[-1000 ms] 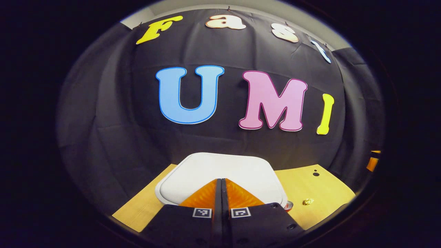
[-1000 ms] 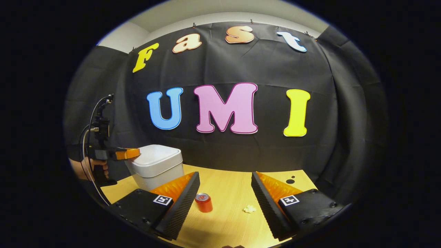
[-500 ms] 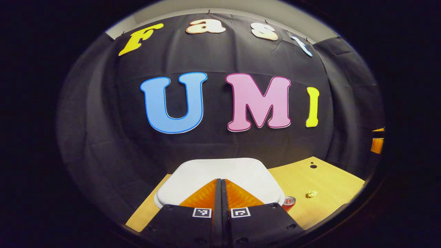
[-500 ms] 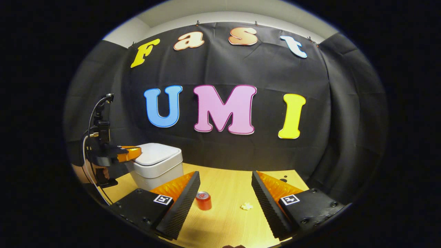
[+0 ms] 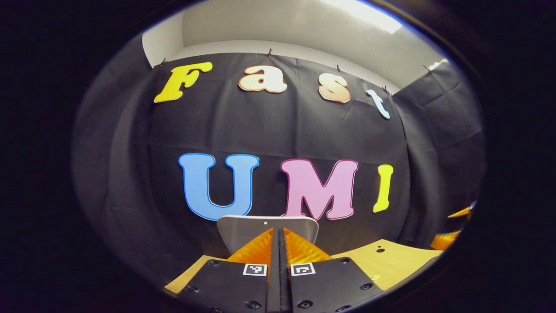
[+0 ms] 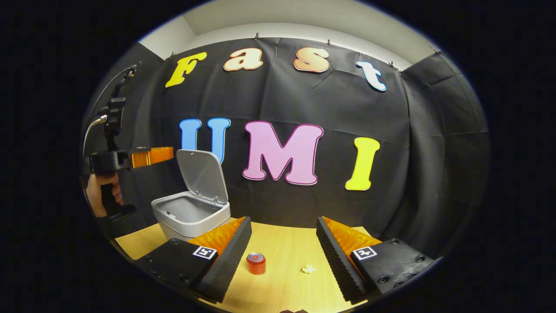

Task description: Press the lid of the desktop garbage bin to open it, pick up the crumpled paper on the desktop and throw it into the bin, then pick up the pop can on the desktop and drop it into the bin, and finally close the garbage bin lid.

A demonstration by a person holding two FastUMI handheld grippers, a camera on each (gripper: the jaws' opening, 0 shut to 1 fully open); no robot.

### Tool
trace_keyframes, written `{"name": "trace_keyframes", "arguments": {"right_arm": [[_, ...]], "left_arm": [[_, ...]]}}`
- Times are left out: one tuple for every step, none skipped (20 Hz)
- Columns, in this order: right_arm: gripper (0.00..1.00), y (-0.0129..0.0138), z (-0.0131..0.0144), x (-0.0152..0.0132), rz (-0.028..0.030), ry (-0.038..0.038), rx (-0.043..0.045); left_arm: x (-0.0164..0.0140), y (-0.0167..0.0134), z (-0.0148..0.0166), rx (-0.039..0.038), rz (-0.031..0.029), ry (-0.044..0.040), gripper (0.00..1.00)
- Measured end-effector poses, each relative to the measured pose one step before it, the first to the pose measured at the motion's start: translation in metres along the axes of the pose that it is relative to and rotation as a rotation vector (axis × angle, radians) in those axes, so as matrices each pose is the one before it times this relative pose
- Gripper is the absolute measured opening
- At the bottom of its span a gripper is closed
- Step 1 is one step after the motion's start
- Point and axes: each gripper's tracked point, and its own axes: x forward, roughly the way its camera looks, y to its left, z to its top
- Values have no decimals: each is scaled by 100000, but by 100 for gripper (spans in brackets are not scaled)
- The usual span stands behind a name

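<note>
Bin (image 6: pixel 191 215): left end of table (image 6: pixel 282 287), lid (image 6: pixel 202 176) upright. Can (image 6: pixel 256 263) and paper (image 6: pixel 309 269): near front edge, apart. Left gripper (image 5: pixel 278 232): jaws closed, empty, above bin; right gripper (image 6: pixel 283 243): jaws wide, empty.

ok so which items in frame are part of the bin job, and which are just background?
Job items:
- garbage bin, lid standing open
- crumpled paper on the desktop
- pop can, upright on the desktop
- left gripper, jaws shut, raised beside the lid
- right gripper, jaws open, above can and paper

Background:
- desktop
- small dark holes in the desktop
</note>
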Motion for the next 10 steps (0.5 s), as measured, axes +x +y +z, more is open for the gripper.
{"name": "trace_keyframes", "arguments": {"right_arm": [[97,100,14,-56,-330,230,-461],[97,-15,22,-58,-384,55,-187],[97,-163,-82,-32,-573,200,148],[97,-217,-98,47,-892,579,374],[97,-230,-77,-31,-1043,256,510],[97,-263,36,44,-999,47,508],[97,-230,-111,71,-1112,-16,419],[97,-212,-105,116,-537,339,225],[97,23,-197,103,120,777,-193],[97,-77,-496,206,-9,1245,-848]], "left_arm": [[-1110,-215,789,-1890,1912,-1701,5],[-864,-361,87,-1195,929,-468,5],[-1065,-1034,-302,-1570,-1280,1374,5],[-1216,-1059,-711,-439,-1181,2159,6],[-914,-573,-564,-136,-467,2470,7],[-835,-383,-485,-350,-1000,1875,6],[-554,-783,-299,-71,-2657,1384,7],[-144,-490,-322,625,-1412,1283,7],[-104,8,-394,67,90,1523,8],[-57,-197,-534,-502,-1019,1371,10]]}}
